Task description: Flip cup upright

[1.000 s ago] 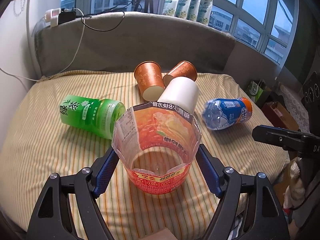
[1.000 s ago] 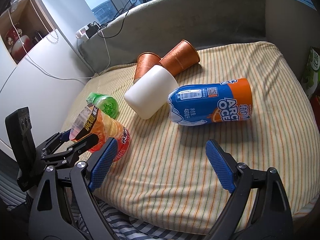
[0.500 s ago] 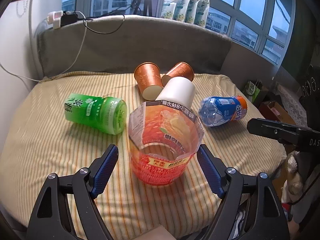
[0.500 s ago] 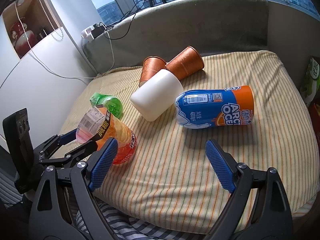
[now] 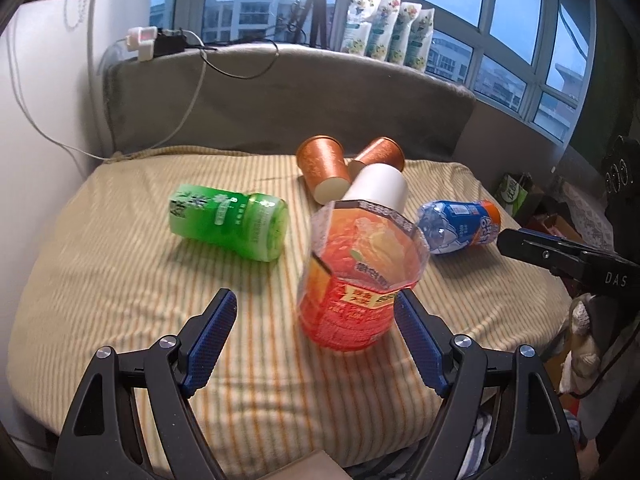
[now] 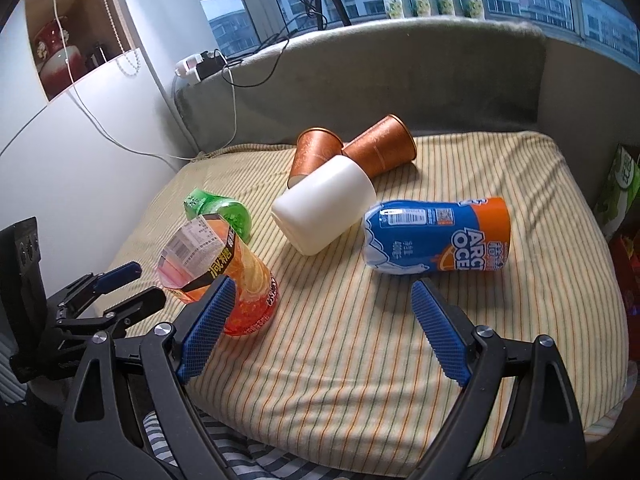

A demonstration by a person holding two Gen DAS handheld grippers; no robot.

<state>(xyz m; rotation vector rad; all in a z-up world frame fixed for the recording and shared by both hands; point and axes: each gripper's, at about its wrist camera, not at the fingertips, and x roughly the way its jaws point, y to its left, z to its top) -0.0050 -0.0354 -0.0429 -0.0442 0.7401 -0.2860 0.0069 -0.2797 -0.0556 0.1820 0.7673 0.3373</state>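
Observation:
A red-orange clear plastic cup (image 5: 352,280) stands mouth up on the striped cushion (image 5: 120,280), leaning a little. It also shows in the right wrist view (image 6: 224,276). My left gripper (image 5: 316,336) is open and empty; the cup sits just ahead of its right finger, apart from the left one. My right gripper (image 6: 320,332) is open and empty, over bare cushion in front of the blue bottle cup (image 6: 436,236). A white cup (image 6: 324,204), two copper cups (image 6: 348,152) and a green cup (image 5: 228,220) lie on their sides.
A grey padded backrest (image 5: 280,96) runs behind the cushion, with a power strip and cables (image 5: 152,40) on top. A white wall (image 6: 80,160) stands at the left. Bags and boxes (image 5: 520,196) sit off the right edge.
My left gripper opened, let go of the red-orange cup and drew back. The cup now stands free on the cushion. My right gripper stayed open and shifted slightly.

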